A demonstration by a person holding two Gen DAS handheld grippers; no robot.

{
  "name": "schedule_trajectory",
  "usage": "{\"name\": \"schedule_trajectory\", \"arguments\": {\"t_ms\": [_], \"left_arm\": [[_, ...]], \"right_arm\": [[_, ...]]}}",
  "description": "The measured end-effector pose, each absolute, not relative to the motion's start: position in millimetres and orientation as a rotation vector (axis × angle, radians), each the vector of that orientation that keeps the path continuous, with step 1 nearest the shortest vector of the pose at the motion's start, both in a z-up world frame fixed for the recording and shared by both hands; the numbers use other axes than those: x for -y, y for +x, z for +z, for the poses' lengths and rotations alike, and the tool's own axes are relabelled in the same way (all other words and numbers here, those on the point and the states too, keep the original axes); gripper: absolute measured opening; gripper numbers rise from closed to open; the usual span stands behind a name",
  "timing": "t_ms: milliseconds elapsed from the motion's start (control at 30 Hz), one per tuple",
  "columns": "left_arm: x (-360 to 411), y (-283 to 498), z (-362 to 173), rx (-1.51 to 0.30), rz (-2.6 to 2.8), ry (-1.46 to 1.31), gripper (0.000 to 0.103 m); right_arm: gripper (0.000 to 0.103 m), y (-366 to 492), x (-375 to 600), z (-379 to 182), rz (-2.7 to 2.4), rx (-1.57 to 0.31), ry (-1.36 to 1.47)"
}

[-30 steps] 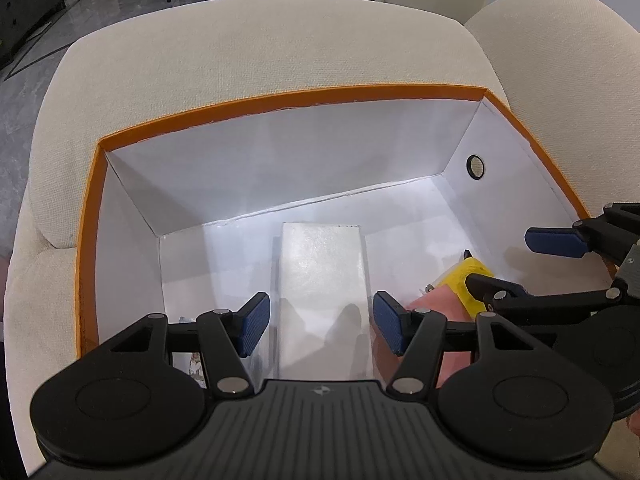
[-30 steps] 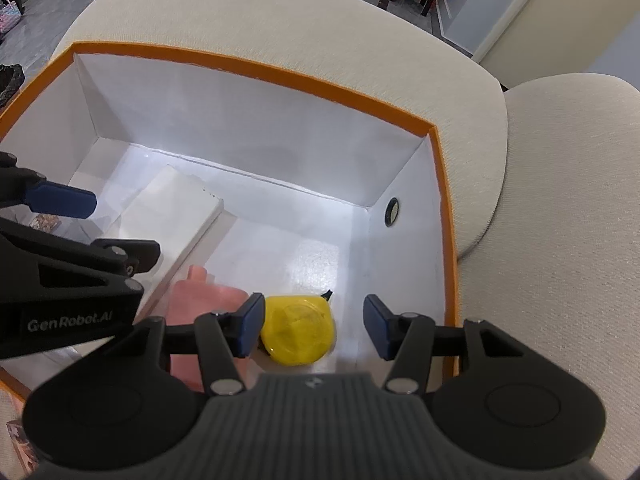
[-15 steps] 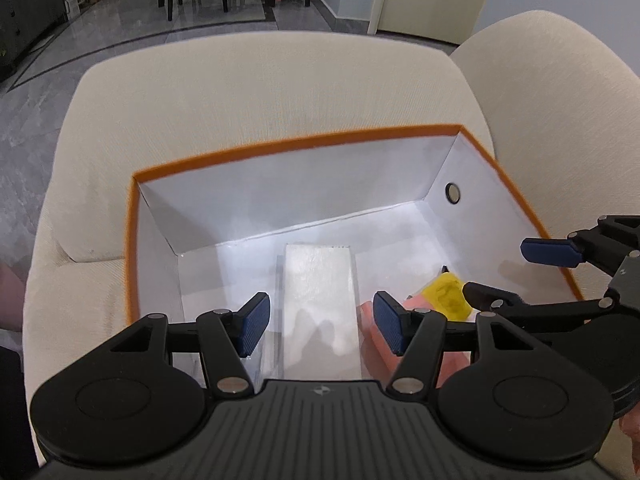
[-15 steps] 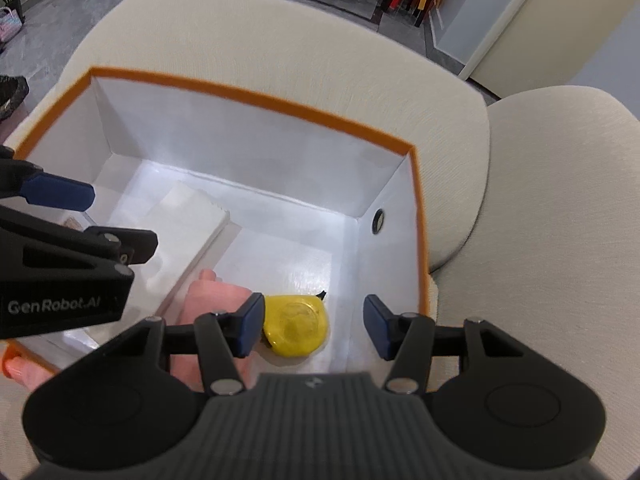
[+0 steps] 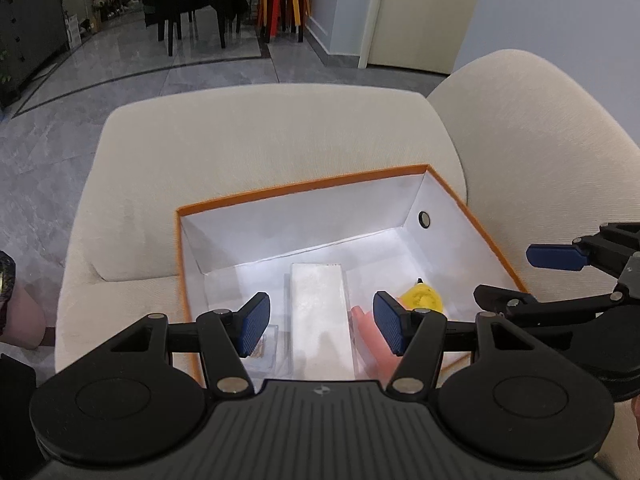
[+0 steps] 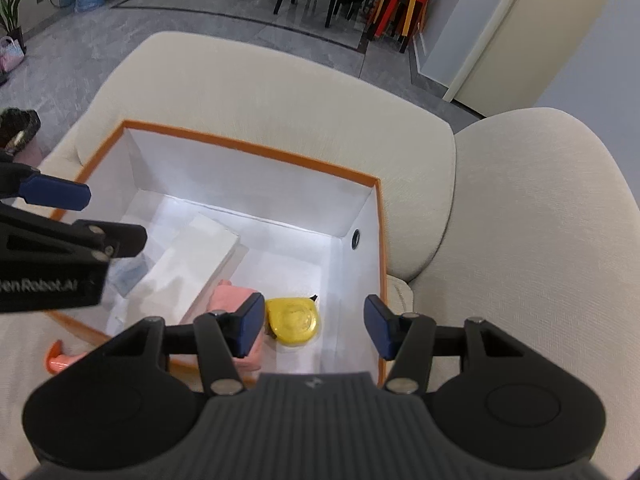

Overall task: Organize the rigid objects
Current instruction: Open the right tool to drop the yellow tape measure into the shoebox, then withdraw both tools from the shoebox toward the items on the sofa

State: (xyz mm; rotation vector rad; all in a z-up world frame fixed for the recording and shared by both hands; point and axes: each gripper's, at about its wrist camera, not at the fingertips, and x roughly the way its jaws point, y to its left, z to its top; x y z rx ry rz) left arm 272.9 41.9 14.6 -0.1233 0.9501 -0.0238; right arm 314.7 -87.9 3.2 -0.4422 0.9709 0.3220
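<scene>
The cream sofa (image 5: 260,140) is matt woven cloth, the orange-rimmed box (image 6: 256,148) smooth white card inside, and the yellow tape measure (image 6: 294,320) glossy plastic over polished grey floor tiles (image 5: 120,92)

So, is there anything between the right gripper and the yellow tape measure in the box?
Nothing visible. The right gripper hangs open and empty above the box; the yellow tape measure lies uncovered on the floor, the pink object beside it.

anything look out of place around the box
One thing: an orange hook-shaped piece lies outside the orange-rimmed box on the cushion. The white box, pink item and yellow tape measure sit inside.
</scene>
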Motion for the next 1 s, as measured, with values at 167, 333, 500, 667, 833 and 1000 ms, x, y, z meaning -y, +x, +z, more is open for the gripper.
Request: {"name": "schedule_trajectory", "arguments": {"t_ms": [167, 333, 500, 667, 833, 1000], "left_arm": [[-43, 256, 24, -0.929, -0.034, -0.116, 0.07], [-47, 233, 30, -0.902, -0.046, -0.119, 0.07], [-53, 208, 23, -0.899, -0.053, -0.131, 0.07], [-55, 188, 14, -0.897, -0.053, -0.099, 0.07], [-59, 170, 2, -0.887, -0.073, -0.113, 0.07], [-64, 149, -16, -0.885, -0.075, -0.132, 0.072]], "right_arm": [[0.055, 297, 98, 14, 0.329, -0.966, -0.387], [0.056, 279, 107, 19, 0.34, -0.963, -0.337], [0.056, 259, 121, 17, 0.349, -0.964, -0.309], [0.056, 240, 133, 8, 0.363, -0.976, -0.287], [0.058, 225, 143, -6, 0.375, -0.99, -0.254], [0.058, 214, 153, -27, 0.377, -1.009, -0.222]]}}
